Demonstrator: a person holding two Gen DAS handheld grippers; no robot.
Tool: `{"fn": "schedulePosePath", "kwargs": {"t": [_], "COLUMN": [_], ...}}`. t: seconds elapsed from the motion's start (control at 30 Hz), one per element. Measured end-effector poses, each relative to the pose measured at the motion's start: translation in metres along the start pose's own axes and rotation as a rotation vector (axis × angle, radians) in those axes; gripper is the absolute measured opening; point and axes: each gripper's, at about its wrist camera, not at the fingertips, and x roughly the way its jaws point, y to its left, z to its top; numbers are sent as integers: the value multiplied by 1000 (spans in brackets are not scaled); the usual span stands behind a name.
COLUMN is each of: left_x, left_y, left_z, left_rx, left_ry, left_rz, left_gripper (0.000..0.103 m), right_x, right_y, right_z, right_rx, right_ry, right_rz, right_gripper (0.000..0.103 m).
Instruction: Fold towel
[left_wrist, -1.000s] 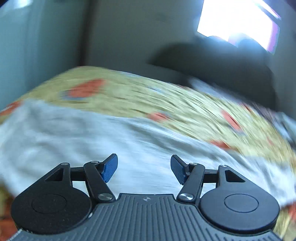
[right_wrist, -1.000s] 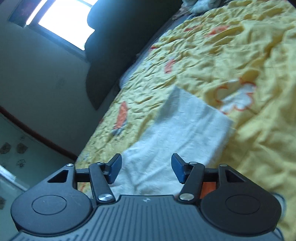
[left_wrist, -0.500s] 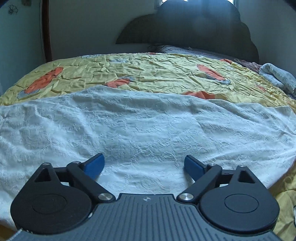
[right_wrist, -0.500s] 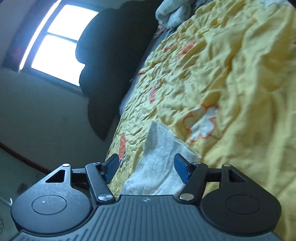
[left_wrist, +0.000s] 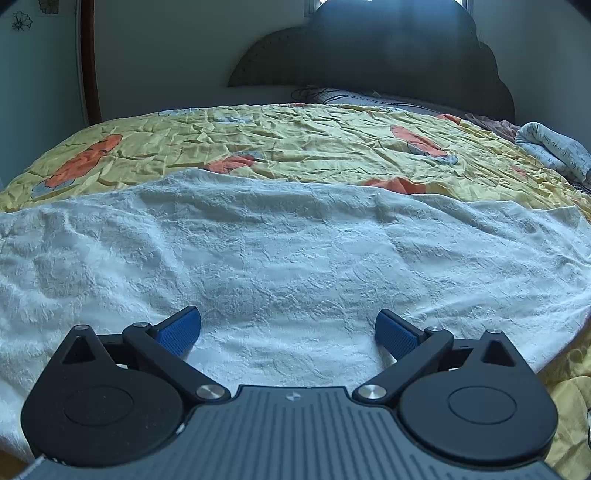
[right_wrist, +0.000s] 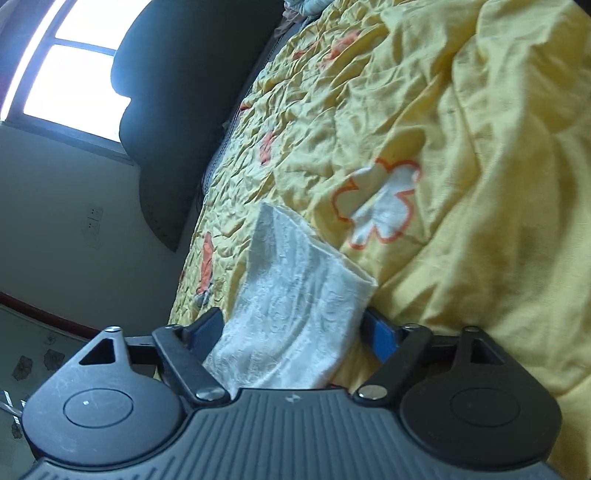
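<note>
Across the whole scene spreads a bed with a crumpled yellow quilted cover (left_wrist: 314, 147) printed with orange and white flowers. Behind it stands a dark headboard with a wavy scalloped top (left_wrist: 388, 55) against a pale wall, and the right wrist view shows a bright window (right_wrist: 70, 62) beside this headboard. At the far right corner of the bed lies a bundled pale cloth with small writing (left_wrist: 554, 151).

On the cover lies the white towel with a raised, embossed texture (left_wrist: 288, 251). In the left wrist view it reaches from the left edge of the picture to the right edge, wide and mostly flat, with soft wrinkles and a slightly wavy far edge. In the right wrist view only its end is seen, a narrow strip with a square corner (right_wrist: 295, 295) resting on the yellow cover near a white flower with an orange outline (right_wrist: 380, 203).

The left claw (left_wrist: 288, 332) has just been opening and its blue pads are now spread wide, low over the near part of the towel, which passes under and between them; whether they touch it I cannot tell. The right claw (right_wrist: 291, 336) has also just been opening. Its pads stand apart on both sides of the towel end, which lies between them, and they do not press it.
</note>
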Motion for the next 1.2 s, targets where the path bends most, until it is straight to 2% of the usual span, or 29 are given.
{"fn": "schedulePosePath", "kwargs": {"t": [0.07,0.13,0.2,0.23,0.27,0.3,0.37,0.47,0.53,0.57,0.67,0.73,0.83,0.9,0.93,1.1,1.13,1.2], "left_x": [1,1,1,1,1,1,1,0,-3,-6,-17,-21,-7,13,24,65,72,85], "left_y": [0,0,0,0,0,0,0,0,-2,-5,-26,-55,-110,-150,-169,-266,-282,-308], "left_z": [0,0,1,1,1,0,1,2,10,18,56,87,123,137,141,146,144,140], "left_rx": [0,0,0,1,1,1,3,4,-14,-25,-51,-23,-8,-30,-46,-4,8,41], "left_ry": [0,0,0,0,0,0,0,8,50,73,66,45,105,194,230,357,391,424], "left_rz": [1,1,2,2,2,3,4,15,7,-27,-173,-280,-508,-655,-698,-806,-811,-774], "left_gripper": [103,103,103,103,103,103,103,102,94,88,89,92,95,95,95,95,95,95], "right_x": [3,1,-4,-1,1,3,7,9,9,10,16,20,28,30,30,21,20,20], "right_y": [3,2,-1,-1,-3,-5,-7,-4,10,21,59,77,91,96,97,100,102,104], "right_z": [-1,-2,-4,-4,-4,-5,-7,-12,-20,-25,-52,-72,-91,-98,-100,-125,-132,-144], "right_rx": [-9,4,7,1,6,10,1,-69,-197,-290,-642,-829,-997,-1070,-1087,-1244,-1283,-1340], "right_ry": [-2,-49,-100,-109,-112,-117,-123,-153,-173,-183,-236,-266,-292,-297,-298,-329,-337,-337], "right_rz": [-5,-8,-31,-56,-74,-64,-59,-109,-175,-220,-347,-377,-408,-429,-433,-437,-433,-430], "right_gripper": [88,87,77,63,54,51,20,19,19,19,19,18,18,18,18,18,18,18]}}
